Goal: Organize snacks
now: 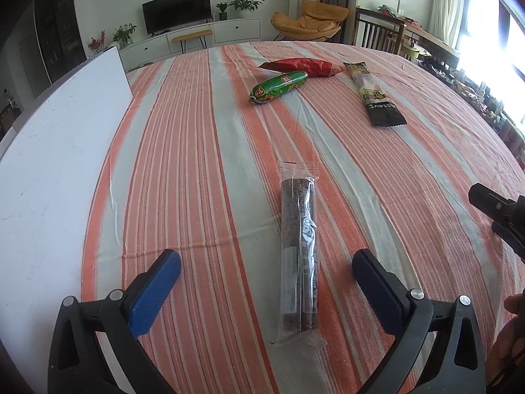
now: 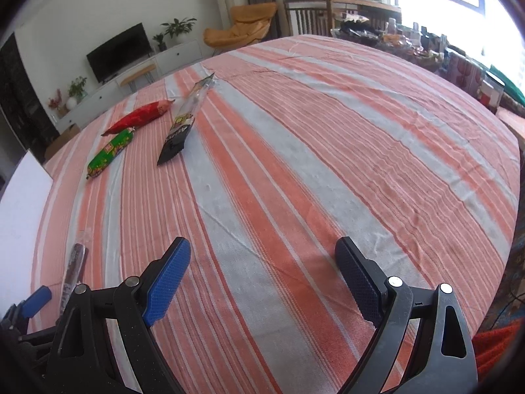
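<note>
Striped orange and grey cloth covers the table (image 1: pixel 203 151), whose far edge falls away to a living room with a television (image 1: pixel 177 11) and a yellow chair (image 1: pixel 308 21). At the table's left side a white board (image 1: pixel 55 151) is cut off by the picture's edge, so its full extent cannot be told.

Nearest in the left wrist view lies a dark snack stick in a clear wrapper (image 1: pixel 300 249), its long axis running straight away from the camera, flat on the cloth; the print on it is too blurred to read. The left gripper (image 1: pixel 265 282) stands wide, released, with the stick between its fingers and neither pad touching it.

Farther off lie a black-ended flat packet (image 1: pixel 372 93) pointing away and slightly left, a green sausage (image 1: pixel 279 87) angled up to the right, and a red packet (image 1: pixel 302 65) just behind it (whether the two touch is unclear).

The right gripper (image 2: pixel 262 282) is also spread, over bare cloth and holding nothing; in the left view only its tip shows, at the right edge.
</note>
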Demonstrator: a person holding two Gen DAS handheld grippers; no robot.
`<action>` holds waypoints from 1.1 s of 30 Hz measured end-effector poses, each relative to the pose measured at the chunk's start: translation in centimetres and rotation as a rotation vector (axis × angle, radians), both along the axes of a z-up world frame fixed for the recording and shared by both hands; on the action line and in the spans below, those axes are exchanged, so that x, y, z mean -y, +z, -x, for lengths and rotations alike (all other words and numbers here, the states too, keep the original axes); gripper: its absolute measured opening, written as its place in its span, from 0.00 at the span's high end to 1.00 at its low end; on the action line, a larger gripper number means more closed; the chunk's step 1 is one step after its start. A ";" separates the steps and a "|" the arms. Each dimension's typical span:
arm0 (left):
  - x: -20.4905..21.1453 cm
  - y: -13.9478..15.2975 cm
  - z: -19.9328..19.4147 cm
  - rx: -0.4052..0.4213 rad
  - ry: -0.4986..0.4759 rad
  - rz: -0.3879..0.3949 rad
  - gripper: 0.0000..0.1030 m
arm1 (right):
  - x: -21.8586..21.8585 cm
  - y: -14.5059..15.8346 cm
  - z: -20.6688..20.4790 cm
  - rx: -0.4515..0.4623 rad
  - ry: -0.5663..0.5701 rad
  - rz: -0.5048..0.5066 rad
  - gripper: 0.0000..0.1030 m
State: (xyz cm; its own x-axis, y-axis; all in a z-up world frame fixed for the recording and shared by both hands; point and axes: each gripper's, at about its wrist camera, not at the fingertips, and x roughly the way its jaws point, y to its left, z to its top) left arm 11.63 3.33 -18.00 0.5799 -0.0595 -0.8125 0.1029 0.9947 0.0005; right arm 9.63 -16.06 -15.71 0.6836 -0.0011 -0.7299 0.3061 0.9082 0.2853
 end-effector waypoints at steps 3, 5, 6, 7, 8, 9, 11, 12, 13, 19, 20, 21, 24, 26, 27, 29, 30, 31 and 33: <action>0.0 0.0 0.0 0.000 0.000 0.000 0.00 | 2.1 0.0 0.6 0.064 -0.033 -0.166 0.11; 0.0 0.0 0.0 0.000 0.000 0.000 0.00 | 2.2 0.3 -0.5 0.027 -0.022 -0.175 0.11; 0.0 0.0 0.0 0.000 0.000 0.000 0.00 | 2.0 0.5 -1.6 0.002 0.011 -0.170 0.11; 0.0 0.0 0.0 0.000 0.000 0.000 0.00 | 1.6 0.8 -3.1 -0.023 0.066 -0.167 0.11; 0.0 0.0 0.0 0.000 0.000 0.000 0.00 | 1.1 1.2 -4.7 -0.042 0.112 -0.152 0.11; 0.0 0.0 0.0 0.000 0.000 0.000 0.00 | 0.4 1.7 -6.6 -0.064 0.158 -0.124 0.11; 0.0 0.0 0.0 0.000 0.000 0.000 0.00 | -1.0 2.2 -10.6 -0.111 0.244 -0.068 0.12; 0.0 0.0 0.0 0.000 0.000 0.000 0.00 | -1.7 2.3 -12.6 -0.129 0.271 -0.025 0.12; 0.0 0.0 0.0 0.000 -0.001 0.000 0.00 | -2.6 2.3 -14.5 -0.146 0.291 0.025 0.12; 0.0 0.0 0.0 0.000 -0.001 0.000 0.00 | -6.2 -0.1 -20.9 -0.261 0.356 0.163 0.15; 0.0 0.0 0.0 0.000 -0.001 0.000 0.00 | -6.6 -0.3 -21.0 -0.262 0.352 0.198 0.22; 0.0 0.0 0.0 0.000 -0.001 0.000 0.00 | -6.8 -0.3 -20.7 -0.252 0.345 0.247 0.34; -0.1 0.0 0.1 0.000 -0.001 0.001 0.00 | -5.8 0.1 -19.5 -0.234 0.359 0.210 0.71; -0.1 0.0 0.1 0.000 -0.001 0.001 0.00 | -4.3 0.3 -18.0 -0.248 0.368 0.148 0.73; -0.1 0.1 0.1 0.000 -0.001 0.001 0.00 | -3.6 0.5 -17.1 -0.260 0.379 0.112 0.73; -0.1 0.0 0.1 0.000 -0.001 0.001 0.00 | -2.4 0.9 -14.4 -0.279 0.398 0.051 0.77; -0.1 0.0 0.1 0.000 -0.001 0.001 0.00 | -1.8 1.1 -12.6 -0.288 0.407 0.021 0.77; -0.1 0.0 0.1 0.000 -0.001 0.001 0.00 | -1.4 1.2 -10.8 -0.296 0.411 -0.011 0.79; -0.1 0.0 0.1 0.000 -0.001 0.000 0.00 | -0.9 1.0 -7.2 -0.305 0.414 -0.083 0.79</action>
